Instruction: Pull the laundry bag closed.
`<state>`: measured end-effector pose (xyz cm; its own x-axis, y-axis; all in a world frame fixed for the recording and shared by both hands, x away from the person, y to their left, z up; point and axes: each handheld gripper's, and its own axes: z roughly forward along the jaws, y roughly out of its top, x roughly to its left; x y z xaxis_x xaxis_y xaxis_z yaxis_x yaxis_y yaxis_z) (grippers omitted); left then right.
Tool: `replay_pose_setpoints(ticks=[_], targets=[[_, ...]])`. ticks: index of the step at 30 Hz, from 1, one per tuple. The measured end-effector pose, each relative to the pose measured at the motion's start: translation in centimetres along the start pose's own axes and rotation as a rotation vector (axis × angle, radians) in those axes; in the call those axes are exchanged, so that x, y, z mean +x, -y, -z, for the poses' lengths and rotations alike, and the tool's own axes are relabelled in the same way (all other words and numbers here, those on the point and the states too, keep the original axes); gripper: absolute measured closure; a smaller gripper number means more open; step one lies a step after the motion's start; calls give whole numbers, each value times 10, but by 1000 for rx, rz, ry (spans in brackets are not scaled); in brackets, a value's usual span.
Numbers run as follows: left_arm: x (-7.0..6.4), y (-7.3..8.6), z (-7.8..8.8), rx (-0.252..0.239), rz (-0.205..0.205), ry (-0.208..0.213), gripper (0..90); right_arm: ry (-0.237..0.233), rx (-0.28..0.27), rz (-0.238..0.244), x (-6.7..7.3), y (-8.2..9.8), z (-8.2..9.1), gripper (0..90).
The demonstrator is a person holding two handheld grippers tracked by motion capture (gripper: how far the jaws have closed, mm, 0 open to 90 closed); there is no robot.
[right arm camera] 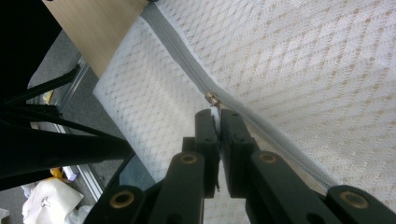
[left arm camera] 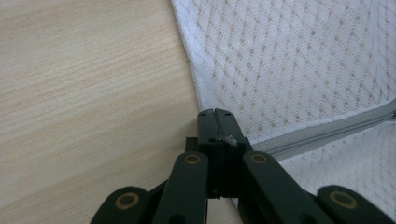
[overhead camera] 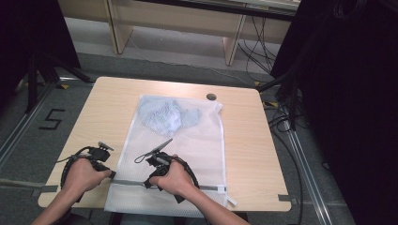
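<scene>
Near the surface's front edge, our left claw [left arm camera: 215, 112] clamps the mesh bag [overhead camera: 197, 140] beside its zipper [right arm camera: 187, 60]; our right claw [right arm camera: 215, 114] pinches the pull tab [right arm camera: 214, 112]. A hard tug could slip it free.

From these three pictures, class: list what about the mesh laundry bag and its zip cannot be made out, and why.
- Zip pull: right gripper view, mostly hidden between the right gripper fingers.
- Zip's left end: left gripper view, covered by the left gripper.
- Blue garment: high view, blurred by the mesh bag; type unclear.

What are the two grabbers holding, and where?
The left hand-held gripper pinches the mesh laundry bag at its zipper's end; the right hand-held gripper pinches the zipper pull.
</scene>
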<state>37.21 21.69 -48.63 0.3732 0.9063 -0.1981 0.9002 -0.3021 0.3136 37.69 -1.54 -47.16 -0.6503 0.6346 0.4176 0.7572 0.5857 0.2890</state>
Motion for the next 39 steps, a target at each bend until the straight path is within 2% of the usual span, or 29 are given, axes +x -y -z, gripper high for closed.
replay_pose_setpoints(ticks=[2, 3, 4, 5, 6, 7, 8, 9, 11, 12, 13, 14, 16, 18, 20, 21, 26, 27, 28, 29, 30, 32, 33, 36, 38, 39], targets=[[0, 0, 0, 0, 0, 0, 898, -9, 11, -34, 1, 1, 2, 869], [0, 0, 0, 0, 0, 0, 898, -9, 11, -34, 1, 1, 2, 869], [0, 0, 0, 0, 0, 0, 898, -7, -5, -3, -2, 2, 1, 869], [0, 0, 0, 0, 0, 0, 898, -7, -5, -3, -2, 2, 1, 869], [0, 0, 0, 0, 0, 0, 898, -9, 16, -34, -1, 2, 3, 869], [0, 0, 0, 0, 0, 0, 898, -7, 5, -42, -1, 2, 2, 869], [0, 0, 0, 1, 0, 0, 899, -9, 22, -48, -1, 2, 3, 869], [0, 0, 0, 0, 0, 0, 898, -4, 24, -42, -2, 3, 4, 869], [0, 0, 0, -1, 1, 0, 898, -9, 7, 2, -5, 3, 3, 869], [0, 0, 0, -1, 1, 0, 898, -9, 7, 2, -5, 3, 3, 869], [0, 0, 0, 0, 0, 0, 898, -15, 15, -30, -3, 4, 4, 869], [0, 0, 0, 0, 0, 0, 898, -1, 20, -34, -4, 4, 5, 869], [0, 0, 0, 0, 0, 0, 899, 6, 22, -16, -4, 4, 5, 869], [0, 0, 0, 0, 0, 0, 898, -3, 17, -53, -3, 5, 5, 869], [0, 0, 0, 0, 0, 0, 898, -4, 15, -53, -3, 5, 5, 869], [0, 0, 0, -1, 0, 0, 898, 4, 8, -30, -5, 5, 5, 869], [0, 0, 0, -1, -1, 0, 898, 1, 20, -51, -5, 6, 8, 869], [0, 0, 0, -1, 0, 0, 898, -15, 16, -41, -6, 7, 8, 869], [0, 0, 0, -1, -1, 0, 898, 11, 22, -10, -9, 7, 8, 870], [0, 0, 0, -1, -1, 0, 898, 11, 22, -10, -9, 7, 8, 870], [0, 0, 0, 0, 0, 0, 898, -7, 16, -53, -6, 8, 8, 869], [0, 0, 0, -1, -1, 0, 899, 1, 14, -39, -8, 8, 9, 869], [0, 0, 0, -2, -1, 0, 898, -17, 8, -41, -8, 8, 10, 869], [0, 0, 0, -1, 0, 0, 898, -19, 6, -36, -8, 9, 10, 869], [-1, 0, 0, -1, -1, 0, 898, 8, 12, -42, -8, 9, 11, 870], [0, 0, 0, 0, -1, 0, 898, -1, 11, -36, -9, 10, 11, 870]])
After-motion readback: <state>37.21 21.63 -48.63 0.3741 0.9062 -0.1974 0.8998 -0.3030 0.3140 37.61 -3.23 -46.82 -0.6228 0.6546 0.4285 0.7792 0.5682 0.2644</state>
